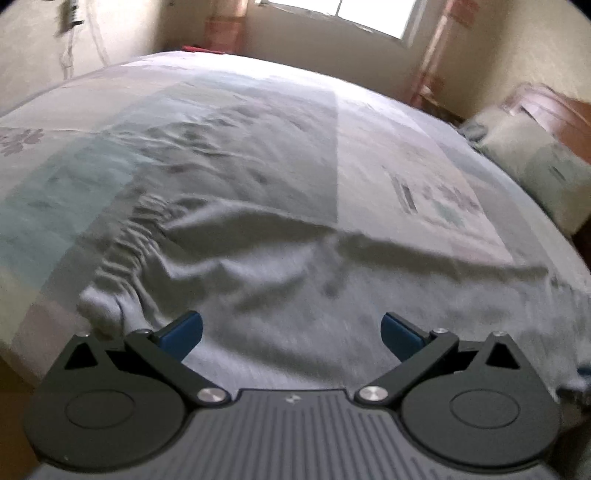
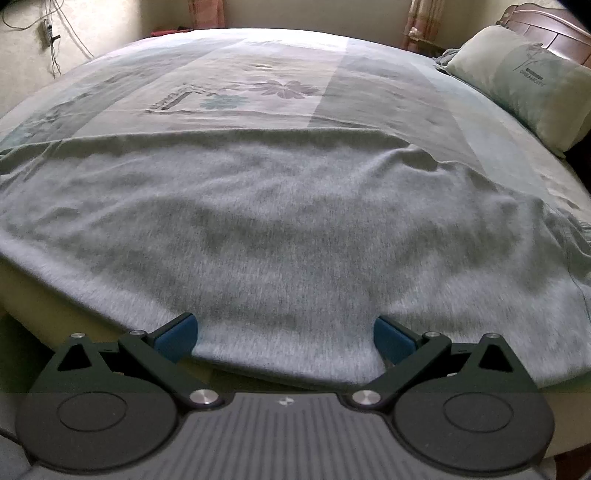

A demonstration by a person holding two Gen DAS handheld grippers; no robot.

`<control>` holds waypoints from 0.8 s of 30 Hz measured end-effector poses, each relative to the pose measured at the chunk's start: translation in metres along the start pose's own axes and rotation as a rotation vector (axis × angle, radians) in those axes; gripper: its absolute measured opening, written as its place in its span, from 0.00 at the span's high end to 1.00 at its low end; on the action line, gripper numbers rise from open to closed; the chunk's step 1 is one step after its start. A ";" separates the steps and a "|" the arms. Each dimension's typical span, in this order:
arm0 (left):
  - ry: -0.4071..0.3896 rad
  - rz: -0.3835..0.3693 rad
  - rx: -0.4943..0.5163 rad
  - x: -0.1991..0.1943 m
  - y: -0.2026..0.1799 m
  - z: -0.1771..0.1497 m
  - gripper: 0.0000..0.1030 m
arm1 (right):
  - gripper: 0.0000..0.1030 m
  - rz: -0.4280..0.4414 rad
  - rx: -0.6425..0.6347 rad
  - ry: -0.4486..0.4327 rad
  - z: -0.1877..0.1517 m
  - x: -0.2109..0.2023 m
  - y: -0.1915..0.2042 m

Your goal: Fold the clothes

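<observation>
Grey knit garment [image 2: 280, 229]: spread flat along the near edge of the bed [image 2: 258, 62], gathered elastic band [image 1: 129, 236] at its left end, upper layer rumpled. Left gripper [image 1: 291, 334]: jaws wide, blue pads [image 1: 183, 334] just above the cloth, nothing between them. Right gripper [image 2: 284, 338]: jaws wide at the garment's near hem, holding nothing. Patterned bedsheet [image 2: 229, 99] beneath. Green pillow [image 2: 528, 81] at far right, before a wooden headboard [image 2: 546, 27].
</observation>
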State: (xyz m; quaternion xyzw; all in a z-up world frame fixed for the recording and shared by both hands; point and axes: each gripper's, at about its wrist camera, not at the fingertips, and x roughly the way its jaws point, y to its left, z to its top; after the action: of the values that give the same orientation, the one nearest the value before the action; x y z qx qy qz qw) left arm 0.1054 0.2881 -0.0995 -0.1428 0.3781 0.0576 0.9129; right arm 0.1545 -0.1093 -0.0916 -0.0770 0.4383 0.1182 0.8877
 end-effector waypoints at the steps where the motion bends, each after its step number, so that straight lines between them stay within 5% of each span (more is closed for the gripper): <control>1: 0.016 0.006 0.004 0.002 0.000 -0.004 0.01 | 0.00 0.000 0.000 0.000 0.000 0.000 0.000; 5: 0.062 0.058 -0.007 0.010 0.002 -0.008 0.01 | 0.00 0.003 0.000 -0.007 -0.001 -0.001 0.000; 24: 0.025 0.017 -0.027 -0.005 0.005 -0.013 0.01 | 0.00 0.005 -0.004 -0.015 -0.002 -0.002 -0.001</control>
State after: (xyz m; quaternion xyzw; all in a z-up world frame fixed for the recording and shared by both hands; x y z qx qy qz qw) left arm 0.0922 0.2884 -0.1064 -0.1523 0.3898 0.0688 0.9056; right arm 0.1521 -0.1107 -0.0911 -0.0767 0.4317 0.1217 0.8905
